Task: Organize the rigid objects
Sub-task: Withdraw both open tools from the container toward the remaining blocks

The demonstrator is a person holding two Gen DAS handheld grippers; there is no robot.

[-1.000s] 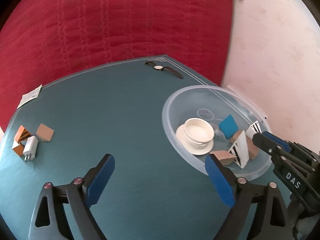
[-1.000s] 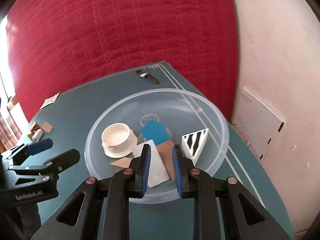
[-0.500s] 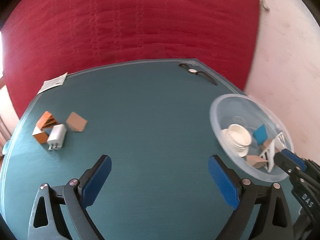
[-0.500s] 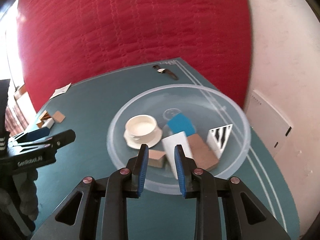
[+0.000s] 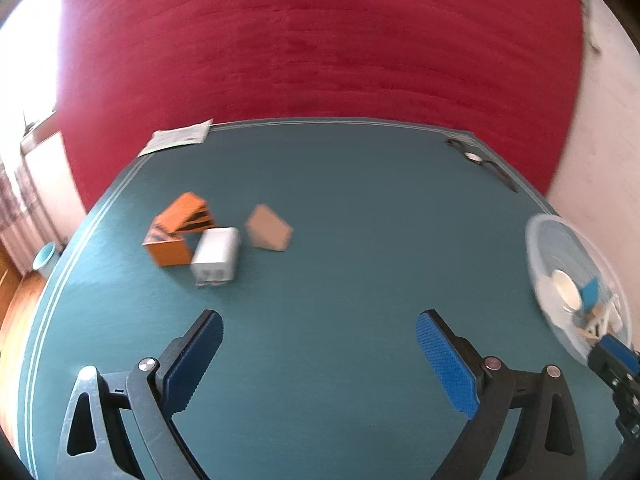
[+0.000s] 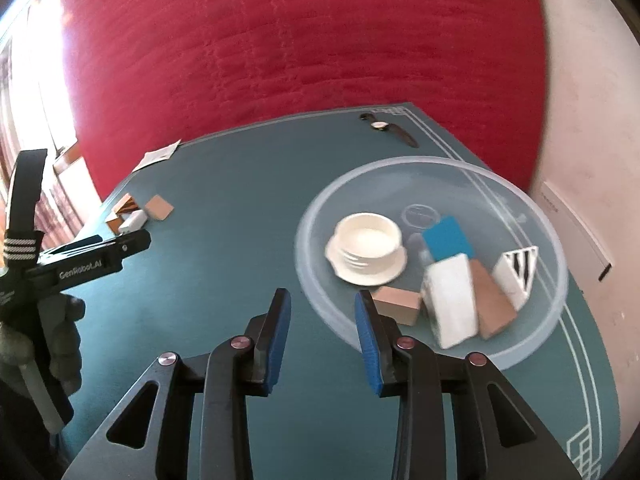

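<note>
Left gripper spread wide over bare teal table, nothing between its pads. Right gripper parted, empty, just before clear bowl holding blocks. Farther: white charger, orange block, tan wedge clustered on table.

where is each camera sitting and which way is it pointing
Left wrist: on the left gripper, looking past its open blue-padded fingers across the teal table at the orange striped box, white charger and tan block.
Right wrist: on the right gripper, open, facing the clear plastic bowl; the gloved left hand shows.
Shared: the bowl, those three objects, and the black wristwatch.
</note>
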